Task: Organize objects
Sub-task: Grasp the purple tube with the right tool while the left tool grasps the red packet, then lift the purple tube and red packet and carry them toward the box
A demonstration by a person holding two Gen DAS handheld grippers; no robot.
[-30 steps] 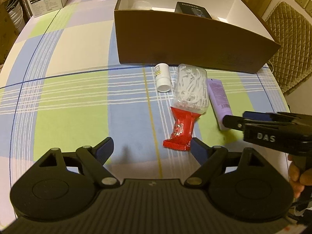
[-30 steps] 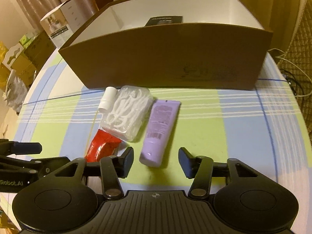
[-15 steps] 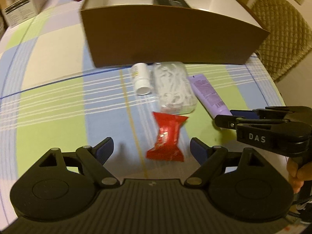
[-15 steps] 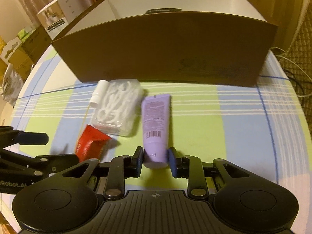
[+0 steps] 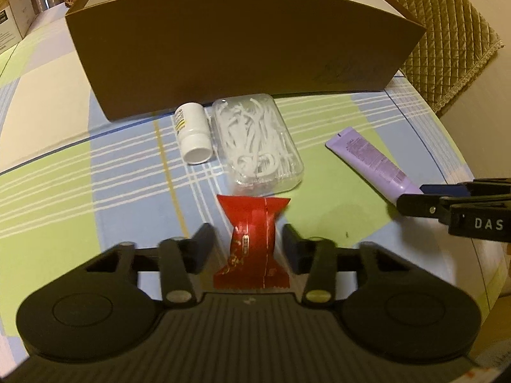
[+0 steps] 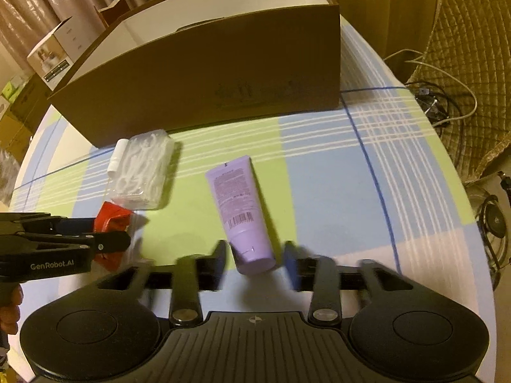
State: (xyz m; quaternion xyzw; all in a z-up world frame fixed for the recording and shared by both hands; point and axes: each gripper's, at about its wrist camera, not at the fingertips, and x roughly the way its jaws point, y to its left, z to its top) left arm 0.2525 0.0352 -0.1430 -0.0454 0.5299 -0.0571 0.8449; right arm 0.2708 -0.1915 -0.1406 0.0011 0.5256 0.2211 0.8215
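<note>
The table (image 5: 57, 166), under a checked cloth, carries everything; its right edge curves away close beside the working area, with a quilted chair (image 5: 447, 41) standing just past it, so open room lies chiefly to the left, where the cloth is bare. The cardboard box (image 5: 236, 54) stands across the far side, open at the top, its near wall facing the loose items; it is judged to be the destination, and that wall is the one obstacle to be cleared on any carry inward. Three of the small items lie in front of that wall near the table's middle, presumably staged for transfer. The clear case of floss picks (image 5: 258, 140) lies flat with its far end close to the box wall. The purple tube (image 6: 241, 210) lies apart, nearer the right edge, cap end toward the right gripper (image 6: 254, 260), whose jaws are opening with the cap between them and visible gaps on both sides: no hold at present. The red packet (image 5: 252, 242) lies nearest the front, almost touching the case. The left gripper (image 5: 246, 245) straddles the packet's pinched waist, jaws closing, pads not yet pressing in the left wrist view, an evident attempt to take it at its narrowest part. The white bottle (image 5: 191, 134) lies on its side just beside the case, cap toward the front; being round, it may roll if nudged.
</note>
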